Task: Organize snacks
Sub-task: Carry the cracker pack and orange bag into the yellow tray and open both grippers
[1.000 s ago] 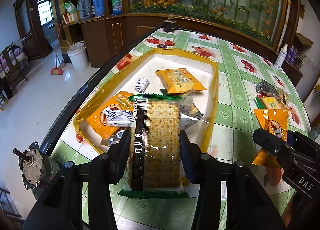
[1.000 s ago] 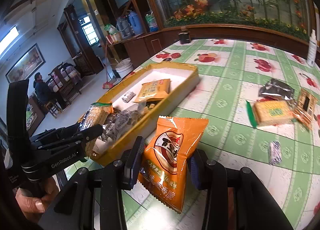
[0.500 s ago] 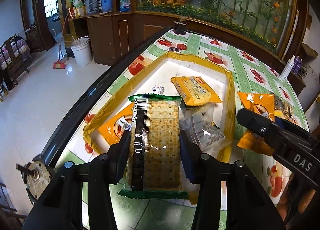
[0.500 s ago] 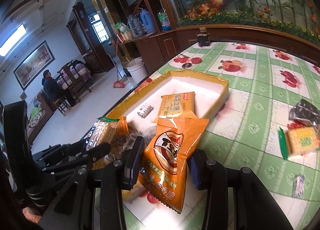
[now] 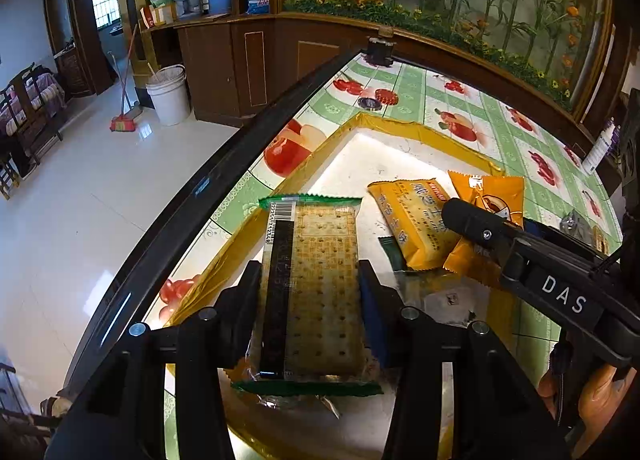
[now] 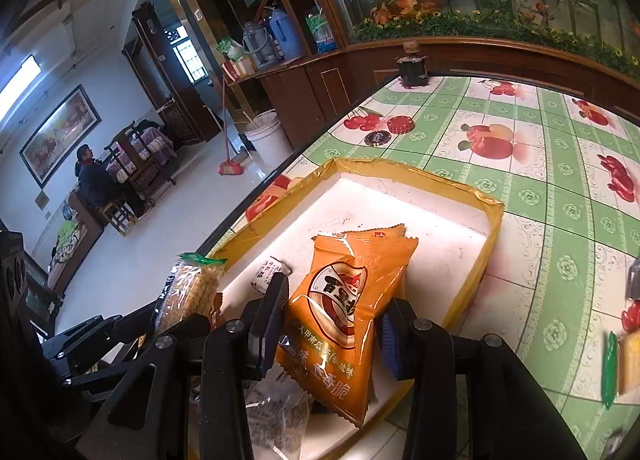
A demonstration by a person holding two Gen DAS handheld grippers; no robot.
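Observation:
My left gripper (image 5: 310,292) is shut on a clear cracker pack (image 5: 316,280) with green ends, held over the near part of the yellow-rimmed tray (image 5: 400,126). My right gripper (image 6: 334,316) is shut on an orange snack bag (image 6: 346,308), held over the same tray (image 6: 490,248). The right gripper and its bag (image 5: 494,196) show at the right of the left wrist view. The cracker pack (image 6: 188,292) shows at the left of the right wrist view. A yellow biscuit pack (image 5: 412,220) lies in the tray.
A clear wrapper (image 6: 276,416) and a small white packet (image 6: 268,272) lie in the tray. More snacks (image 6: 624,364) lie on the green fruit-print tablecloth (image 6: 560,188) at right. The table's dark edge (image 5: 208,196) runs along the left, with floor beyond.
Both grippers have moved forward over the tray with their packs. The orange bag went from over the tablecloth to over the tray's white floor.

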